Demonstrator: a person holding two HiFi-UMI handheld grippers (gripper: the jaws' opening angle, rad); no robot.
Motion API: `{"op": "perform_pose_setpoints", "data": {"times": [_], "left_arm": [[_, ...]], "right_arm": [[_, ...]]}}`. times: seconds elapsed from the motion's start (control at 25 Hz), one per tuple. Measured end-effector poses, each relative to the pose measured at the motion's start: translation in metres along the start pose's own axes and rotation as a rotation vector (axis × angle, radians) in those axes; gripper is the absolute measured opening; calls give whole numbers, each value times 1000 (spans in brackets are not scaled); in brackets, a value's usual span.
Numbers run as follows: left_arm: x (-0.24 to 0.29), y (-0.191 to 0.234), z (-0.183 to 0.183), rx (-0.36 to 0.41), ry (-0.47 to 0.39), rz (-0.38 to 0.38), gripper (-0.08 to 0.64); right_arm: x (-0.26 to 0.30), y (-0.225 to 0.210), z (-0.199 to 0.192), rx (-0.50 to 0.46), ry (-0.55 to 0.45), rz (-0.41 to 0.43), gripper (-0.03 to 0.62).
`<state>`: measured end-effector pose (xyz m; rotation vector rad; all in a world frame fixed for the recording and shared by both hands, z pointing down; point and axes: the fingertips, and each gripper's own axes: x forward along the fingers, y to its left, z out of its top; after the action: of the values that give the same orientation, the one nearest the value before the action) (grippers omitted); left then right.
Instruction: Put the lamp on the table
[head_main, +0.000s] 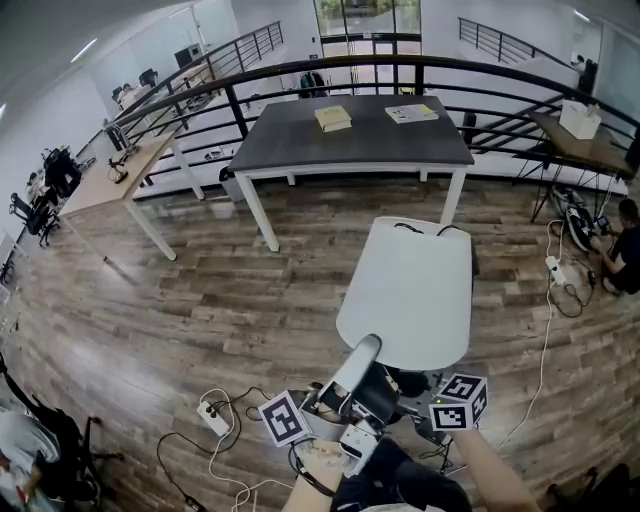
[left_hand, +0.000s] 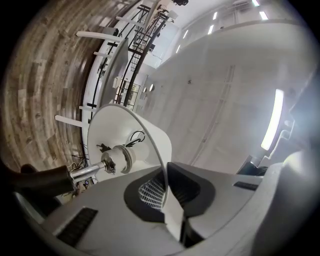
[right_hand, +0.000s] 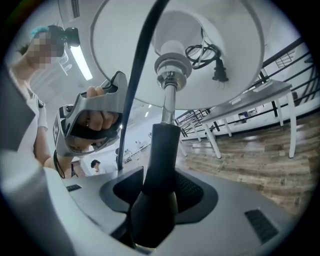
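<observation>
— What have the grippers got?
— Left gripper (left_hand: 166, 200) pinches the shade (left_hand: 107, 127) rim; right gripper (right_hand: 152, 200) clamps the black stem (right_hand: 162, 145).
— And the lamp (head_main: 410, 290)?
— Held over the floor (head_main: 250, 290), well short of the dark table (head_main: 350, 145).

I hold the lamp (head_main: 410, 300) low in front of me, its white shade (head_main: 420, 260) tilted over the wood-plank floor (head_main: 200, 300). My left gripper (head_main: 352, 378) reaches up to the shade's near rim; my right gripper (head_main: 440, 398) sits just beside it. Well ahead stands a dark-topped table (head_main: 300, 140) bearing a book (head_main: 333, 118) and papers (head_main: 412, 113). A white power strip (head_main: 213, 418) lies near my left gripper.
</observation>
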<state>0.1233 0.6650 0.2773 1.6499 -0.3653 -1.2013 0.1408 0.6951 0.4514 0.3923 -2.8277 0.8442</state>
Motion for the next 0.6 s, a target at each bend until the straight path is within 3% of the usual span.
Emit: {"op": "perform_pose_setpoints", "data": {"times": [0.6], "left_arm": [[20,12,4,26,-45,-15,28]], "right_arm": [[-8,-19,11,-1,10,49,199]]}}
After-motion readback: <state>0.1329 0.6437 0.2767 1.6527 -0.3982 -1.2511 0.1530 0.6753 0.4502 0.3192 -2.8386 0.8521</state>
